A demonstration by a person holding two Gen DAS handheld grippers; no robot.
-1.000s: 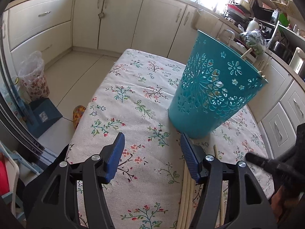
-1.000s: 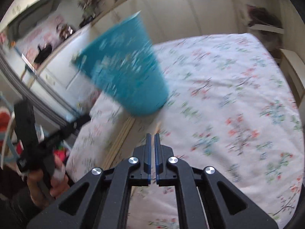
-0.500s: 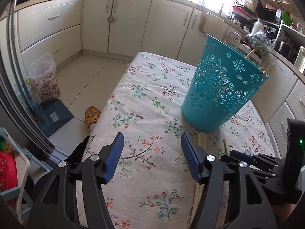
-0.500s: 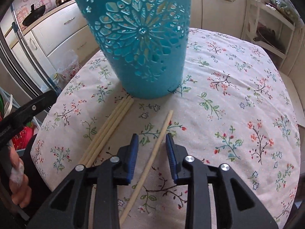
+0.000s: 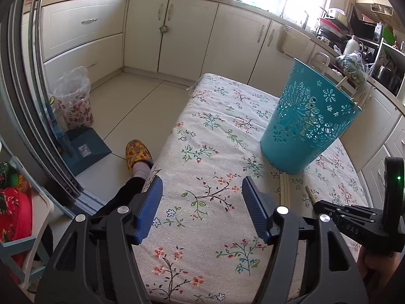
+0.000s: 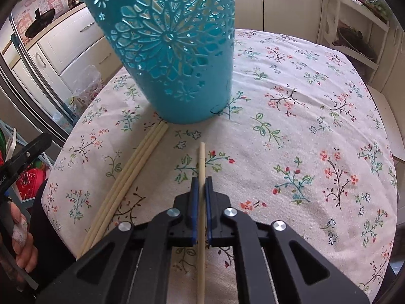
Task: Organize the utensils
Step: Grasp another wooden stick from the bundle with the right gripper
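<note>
Now my right gripper point(image 6: 200, 185) is clamped on a single wooden chopstick point(image 6: 201, 162) lying on the floral-clothed bench point(image 6: 303, 126); its long axis runs toward twelve o'clock, tip aimed at the teal cut-out basket point(image 6: 172, 50). Three more chopsticks point(image 6: 131, 174) lie at ten o'clock. My left gripper point(image 5: 200, 190) hangs open, empty, farther off. "DAS" shows on the right gripper's body.

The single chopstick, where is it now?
In the right wrist view the single chopstick lies on the tablecloth, clamped in the right tool, right of the three chopsticks and before the bin.
</note>
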